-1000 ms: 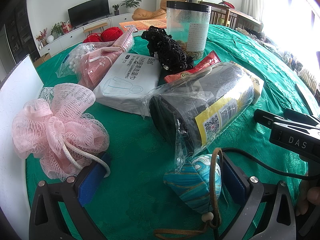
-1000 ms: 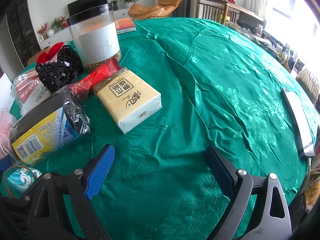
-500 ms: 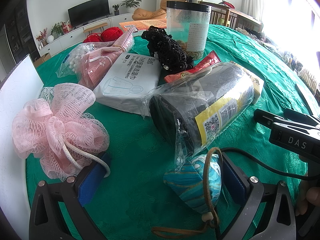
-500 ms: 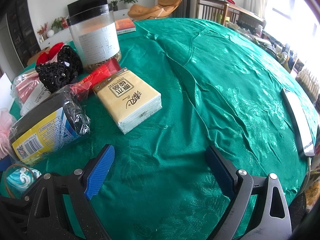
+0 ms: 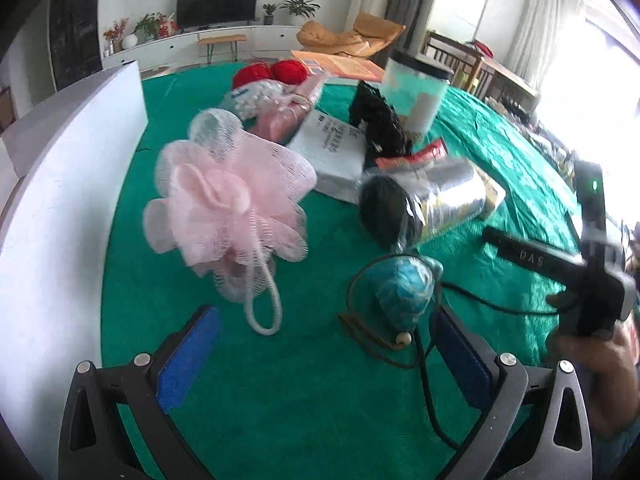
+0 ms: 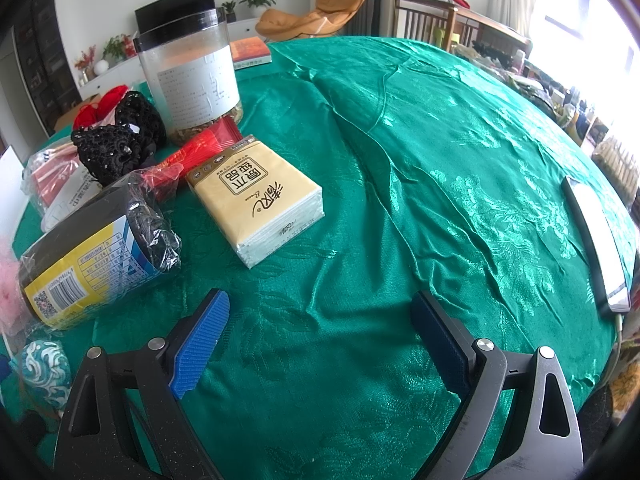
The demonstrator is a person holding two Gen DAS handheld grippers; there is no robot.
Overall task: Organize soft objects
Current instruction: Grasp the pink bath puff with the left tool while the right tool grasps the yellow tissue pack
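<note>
A pink mesh bath pouf [image 5: 228, 204] lies on the green tablecloth [image 5: 304, 392], its white cord loop [image 5: 262, 304] trailing toward my left gripper [image 5: 320, 356]. That gripper is open and holds nothing. A teal patterned pouch [image 5: 402, 292] with a brown cord lies just ahead of its right finger and shows in the right wrist view as the pouch [image 6: 42, 368]. A wrapped black roll [image 5: 420, 204] lies behind it. My right gripper [image 6: 320, 344] stands open over bare cloth. A yellow tissue pack [image 6: 256, 196] lies ahead of it.
A white board [image 5: 60, 208] stands along the left. Behind are a white wipes pack [image 5: 336, 152], a black lace bundle [image 5: 380, 120], a clear jar [image 6: 192, 76], red yarn [image 5: 272, 72] and a bagged pink item [image 5: 280, 116]. A flat device [image 6: 596, 240] lies at the right edge.
My left gripper has swung left and pulled back, so the pouf sits nearer the centre and the pouch is ahead of its right finger instead of between the fingers. The right gripper has not moved.
</note>
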